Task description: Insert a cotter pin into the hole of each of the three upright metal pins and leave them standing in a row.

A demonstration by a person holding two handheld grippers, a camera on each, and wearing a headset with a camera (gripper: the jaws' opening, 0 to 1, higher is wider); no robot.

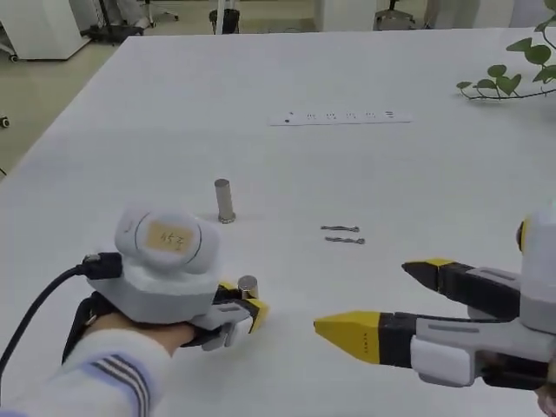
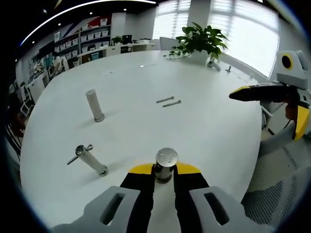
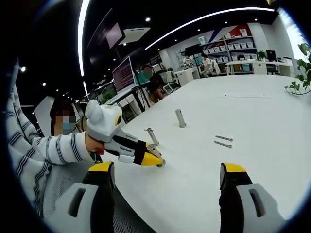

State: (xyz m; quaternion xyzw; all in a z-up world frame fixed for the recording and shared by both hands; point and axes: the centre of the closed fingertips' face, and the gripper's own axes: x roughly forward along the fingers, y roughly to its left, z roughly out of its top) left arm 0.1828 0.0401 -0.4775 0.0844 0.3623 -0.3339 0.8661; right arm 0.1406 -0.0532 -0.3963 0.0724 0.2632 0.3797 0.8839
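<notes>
**Left gripper clamped on 1 metal pin; 1 of 3 pins carries a cotter pin**

The left gripper (image 2: 165,171) has its yellow-tipped jaws closed on the near metal pin (image 2: 166,164). This pin stands upright on the white table (image 2: 204,126), close to the person's edge, with its flat round top just above the jaw tips. To its left in the left gripper view stands the second metal pin (image 2: 91,161), with a fitted cotter pin (image 2: 77,155) through the hole near its top. It looks tilted there, but the fisheye lens makes its true lean hard to judge. Further out, the third metal pin (image 1: 224,201) stands upright and bare, well apart from the other 2. The 2 loose cotter pins (image 1: 343,229) lie side by side on the table to the right of the third metal pin, touching nothing else. The right gripper (image 1: 375,298) is held over the near right of the table, jaws wide apart with nothing between them, well apart from every pin. At the far side lie a flat white strip (image 1: 339,117) and the leaves of a plant (image 1: 512,76).
</notes>
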